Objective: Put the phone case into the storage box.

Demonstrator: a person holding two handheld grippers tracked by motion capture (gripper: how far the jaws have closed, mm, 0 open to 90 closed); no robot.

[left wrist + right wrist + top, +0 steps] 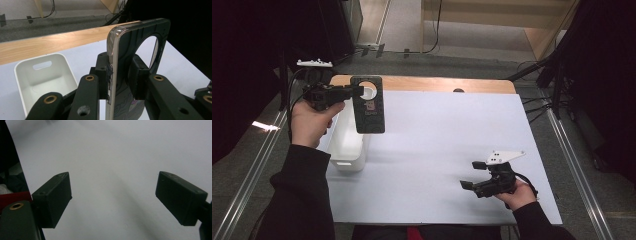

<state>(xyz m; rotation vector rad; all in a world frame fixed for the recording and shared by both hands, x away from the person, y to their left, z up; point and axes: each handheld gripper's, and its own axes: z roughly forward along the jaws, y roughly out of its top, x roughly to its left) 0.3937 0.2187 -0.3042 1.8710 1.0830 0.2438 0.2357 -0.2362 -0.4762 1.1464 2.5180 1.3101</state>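
Observation:
My left gripper (358,91) is shut on a black phone case (368,104), a flat plate with a round hole near its top, held in the air over the white bin (343,145) at the table's left. In the left gripper view the case (140,47) stands on edge between the two pads (103,72), and the bin (25,75) lies below with nothing in it. My right gripper (473,174) rests low over the white table near the front right, jaws wide open. Its own view has both pads (53,197) apart over bare white surface.
The white table top (447,145) has a wooden strip (432,84) along its far edge. Dark stands and cables sit past the table's right side (557,85). A metal rail (257,165) runs along the floor on the left.

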